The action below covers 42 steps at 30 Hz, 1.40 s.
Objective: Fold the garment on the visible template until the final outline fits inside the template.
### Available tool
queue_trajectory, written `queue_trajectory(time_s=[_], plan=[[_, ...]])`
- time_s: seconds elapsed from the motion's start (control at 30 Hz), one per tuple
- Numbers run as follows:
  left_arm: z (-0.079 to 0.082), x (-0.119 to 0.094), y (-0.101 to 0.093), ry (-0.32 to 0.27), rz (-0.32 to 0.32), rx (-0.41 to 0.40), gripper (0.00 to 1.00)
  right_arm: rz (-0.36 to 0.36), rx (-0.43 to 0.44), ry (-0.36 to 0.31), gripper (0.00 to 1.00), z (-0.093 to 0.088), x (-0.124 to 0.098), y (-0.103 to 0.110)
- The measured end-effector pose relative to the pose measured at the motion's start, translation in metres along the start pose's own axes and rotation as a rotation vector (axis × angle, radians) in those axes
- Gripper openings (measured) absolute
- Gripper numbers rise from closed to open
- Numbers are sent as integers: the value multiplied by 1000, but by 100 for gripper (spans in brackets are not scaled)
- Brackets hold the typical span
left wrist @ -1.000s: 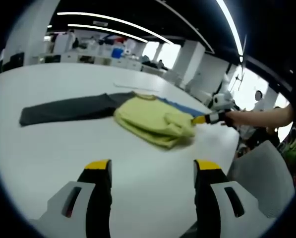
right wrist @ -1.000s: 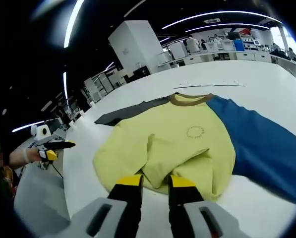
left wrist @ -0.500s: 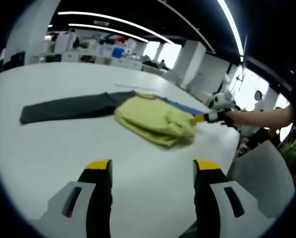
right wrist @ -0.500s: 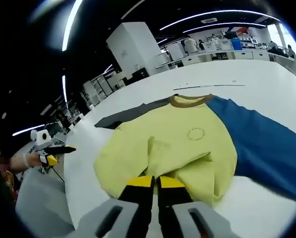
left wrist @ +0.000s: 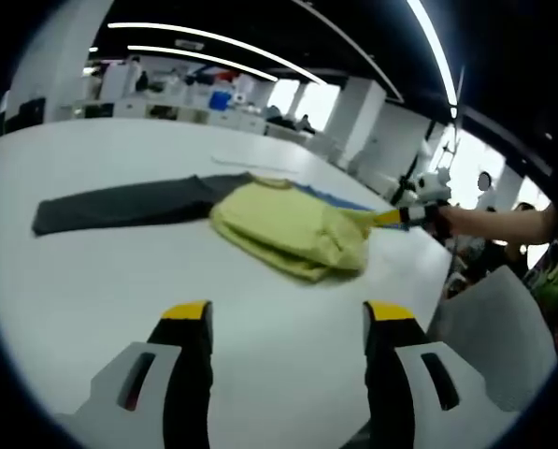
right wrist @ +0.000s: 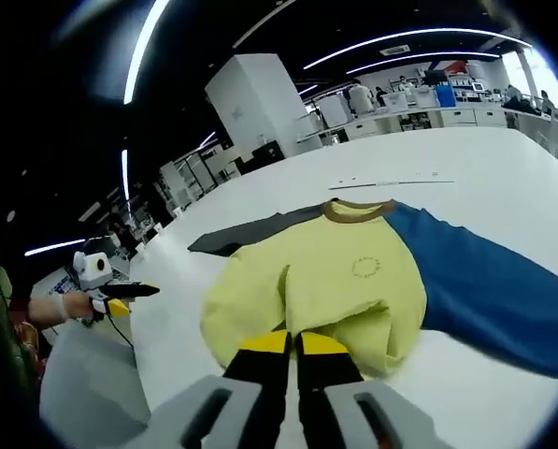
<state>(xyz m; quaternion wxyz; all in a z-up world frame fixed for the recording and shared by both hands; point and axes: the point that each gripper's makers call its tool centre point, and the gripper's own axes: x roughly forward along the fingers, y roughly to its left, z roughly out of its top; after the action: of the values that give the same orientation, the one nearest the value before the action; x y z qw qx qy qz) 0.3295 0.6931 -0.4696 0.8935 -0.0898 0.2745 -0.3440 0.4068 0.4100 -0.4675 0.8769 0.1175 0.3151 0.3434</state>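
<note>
A: Where are we with the sweatshirt (right wrist: 335, 281)?

B: It lies on the white desk (left wrist: 92, 281), yellow body bunched, with the grey sleeve (left wrist: 120, 204) stretched out to one side and the blue sleeve (right wrist: 493, 290) to the other. Our right gripper (right wrist: 292, 344) has its jaws pressed together on the yellow hem directly ahead of it. In the left gripper view we see that same gripper pinching the far edge of the fabric.

A: And the left gripper (left wrist: 288, 323)?

B: Spread wide, holding nothing, hovering over bare desk with the sweatshirt well ahead of it.

A: What could go wrong?

B: We judge the pinch may have caught only the top layer of the bunched hem. If we lift and carry it over, the lower layer could drag and the fold would land crooked. With nothing pinning the body, the whole garment could slide across the smooth desk. We cannot make out a template outline under the cloth, so judging the fit is hard.
</note>
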Motion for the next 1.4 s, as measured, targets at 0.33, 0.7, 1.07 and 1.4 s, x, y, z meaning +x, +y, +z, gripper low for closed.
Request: queue_trajectory(time_s=[0.33, 0.7, 1.07, 1.4], plan=[[3, 5, -5, 9, -24, 21, 60, -43, -10, -45, 0, 7, -52, 10], [9, 18, -11, 24, -69, 65, 57, -88, 29, -52, 0, -10, -104, 19], [13, 30, -17, 43, -117, 106, 50, -101, 123, -70, 0, -41, -120, 36], [5, 62, -29, 109, -159, 257, 41, -97, 165, -79, 0, -45, -119, 39]])
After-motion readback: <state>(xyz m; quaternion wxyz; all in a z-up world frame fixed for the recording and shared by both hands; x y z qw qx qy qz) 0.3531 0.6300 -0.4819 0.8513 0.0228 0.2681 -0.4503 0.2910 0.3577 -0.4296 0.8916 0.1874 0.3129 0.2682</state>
